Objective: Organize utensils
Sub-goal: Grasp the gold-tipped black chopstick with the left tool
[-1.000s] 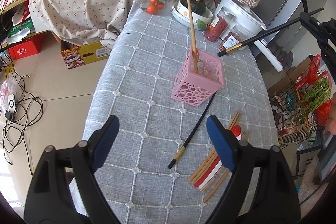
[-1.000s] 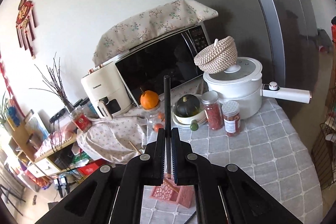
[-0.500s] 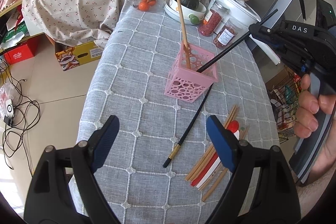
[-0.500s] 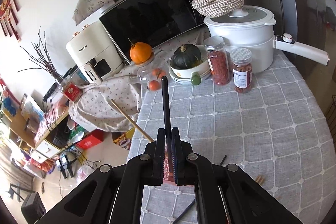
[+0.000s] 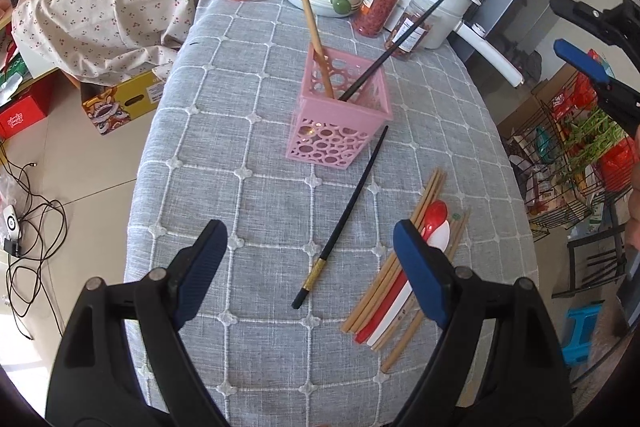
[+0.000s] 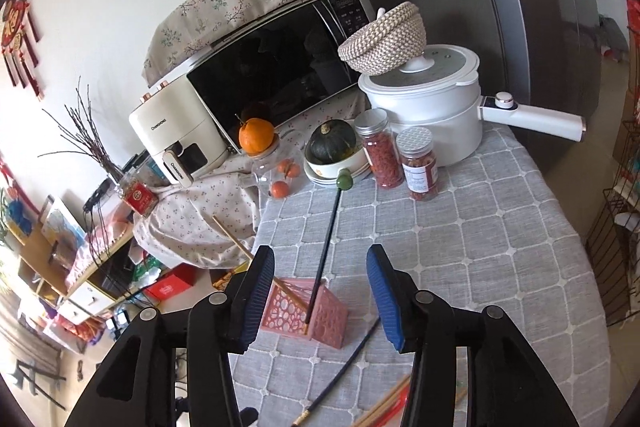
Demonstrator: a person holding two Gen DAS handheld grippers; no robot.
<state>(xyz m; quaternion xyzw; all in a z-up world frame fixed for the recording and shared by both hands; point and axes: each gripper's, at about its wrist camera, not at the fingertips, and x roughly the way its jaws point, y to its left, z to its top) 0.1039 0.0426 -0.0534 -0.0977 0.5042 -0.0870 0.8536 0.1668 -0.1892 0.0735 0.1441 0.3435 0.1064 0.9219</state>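
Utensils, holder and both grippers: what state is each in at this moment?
Pink holder: upright, holds two chopsticks.
Wooden chopstick: leaning in holder.
Black chopstick: leaning in holder, free of both grippers.
Second black chopstick: flat on tablecloth.
Red spoon: lying in the pile of wooden chopsticks.
Left gripper: open, empty.
Right gripper: jaws just opened, nothing gripped.
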